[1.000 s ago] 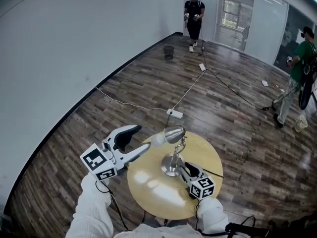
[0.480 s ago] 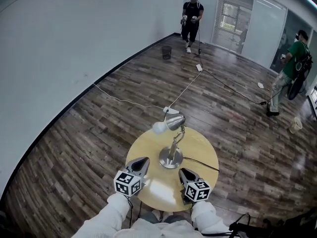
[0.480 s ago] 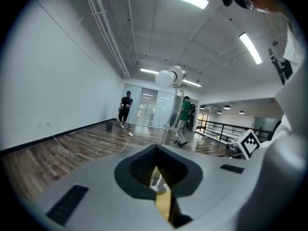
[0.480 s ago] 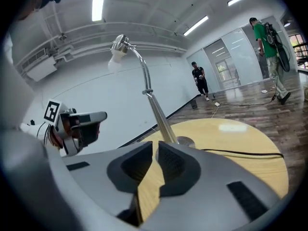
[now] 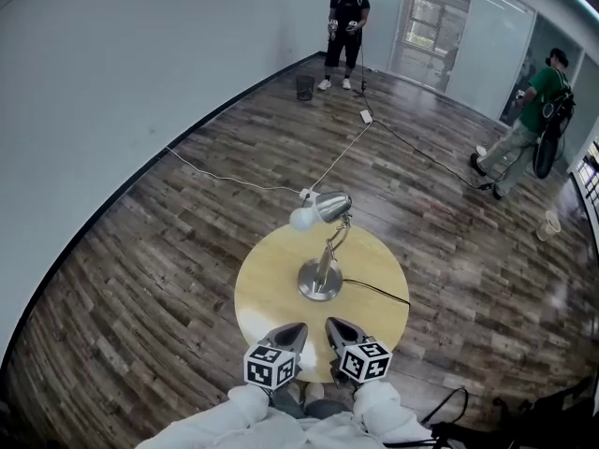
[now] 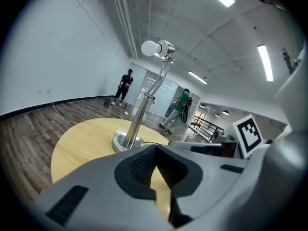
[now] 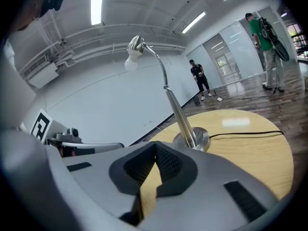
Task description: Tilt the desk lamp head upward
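Note:
A silver desk lamp [image 5: 321,274] stands mid-way on the round wooden table [image 5: 267,288], its head [image 5: 329,206] with a white bulb [image 5: 301,219] pointing left and slightly up. The lamp [image 6: 137,124] shows in the left gripper view, and the lamp [image 7: 178,114] in the right gripper view. My left gripper [image 5: 291,330] and right gripper [image 5: 332,326] sit side by side at the table's near edge, well short of the lamp base. Both are shut with nothing between their fingers.
A black cord [image 5: 376,289] runs from the lamp base to the right across the table. A white cable [image 5: 234,181] and power strip lie on the wood floor beyond. Two people [image 5: 344,31] [image 5: 529,110] stand far off near the back wall.
Both grippers have pulled back from the lamp to the table's near edge and closed. The lamp head now sits higher, pointing left.

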### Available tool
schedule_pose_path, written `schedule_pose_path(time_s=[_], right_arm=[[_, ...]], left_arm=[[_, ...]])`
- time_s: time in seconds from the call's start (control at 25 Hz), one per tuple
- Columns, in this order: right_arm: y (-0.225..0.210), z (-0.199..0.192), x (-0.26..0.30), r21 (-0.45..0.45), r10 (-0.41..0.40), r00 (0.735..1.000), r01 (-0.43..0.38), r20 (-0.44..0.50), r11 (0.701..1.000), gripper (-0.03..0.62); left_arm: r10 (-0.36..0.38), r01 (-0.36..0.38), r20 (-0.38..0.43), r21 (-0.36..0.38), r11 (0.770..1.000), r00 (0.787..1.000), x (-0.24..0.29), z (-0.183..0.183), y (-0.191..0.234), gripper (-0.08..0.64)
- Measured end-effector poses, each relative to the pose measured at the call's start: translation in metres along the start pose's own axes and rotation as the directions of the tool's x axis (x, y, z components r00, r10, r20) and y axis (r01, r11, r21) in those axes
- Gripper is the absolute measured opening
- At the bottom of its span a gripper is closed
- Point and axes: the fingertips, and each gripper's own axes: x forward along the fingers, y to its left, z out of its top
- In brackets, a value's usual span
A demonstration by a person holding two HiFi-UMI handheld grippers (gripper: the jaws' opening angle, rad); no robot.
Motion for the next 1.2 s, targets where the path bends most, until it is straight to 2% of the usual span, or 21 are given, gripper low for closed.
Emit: schedule_pose_path(time_s=[0.2, 0.44, 0.56, 0.72, 0.92, 1.2], right_arm=[[0.011, 0.006, -0.027, 0.030, -0.022, 0.997, 0.020, 0.069, 0.999, 0.014], [0.023, 0.000, -0.066, 0.013, -0.021, 0.995, 0.020, 0.098, 1.000, 0.014], [0.027, -0.014, -0.096, 0.022, -0.032, 0.995, 0.030, 0.100, 0.999, 0.014], [0.032, -0.034, -0.132, 0.027, -0.043, 0.994, 0.041, 0.100, 0.999, 0.014], [0.050, -0.055, -0.163, 0.034, -0.009, 0.995, 0.005, 0.096, 0.999, 0.014], [0.086, -0.052, -0.168, 0.017, 0.027, 0.992, -0.030, 0.127, 0.999, 0.014]], left_arm=[[0.039, -0.039, 0.013, 0.014, 0.999, 0.999, -0.020, 0.003, 0.002, 0.002], [0.076, -0.076, -0.023, -0.022, 0.997, 0.997, -0.049, -0.019, -0.013, 0.002], [0.076, -0.077, -0.007, -0.069, 0.995, 0.997, -0.062, -0.032, -0.029, 0.002], [0.073, -0.072, 0.017, -0.035, 0.997, 0.997, -0.077, -0.041, -0.056, 0.002], [0.084, -0.081, 0.040, -0.072, 0.994, 0.996, -0.100, -0.061, -0.086, 0.002], [0.067, -0.066, 0.063, -0.019, 0.998, 0.996, -0.131, -0.068, -0.112, 0.002]])
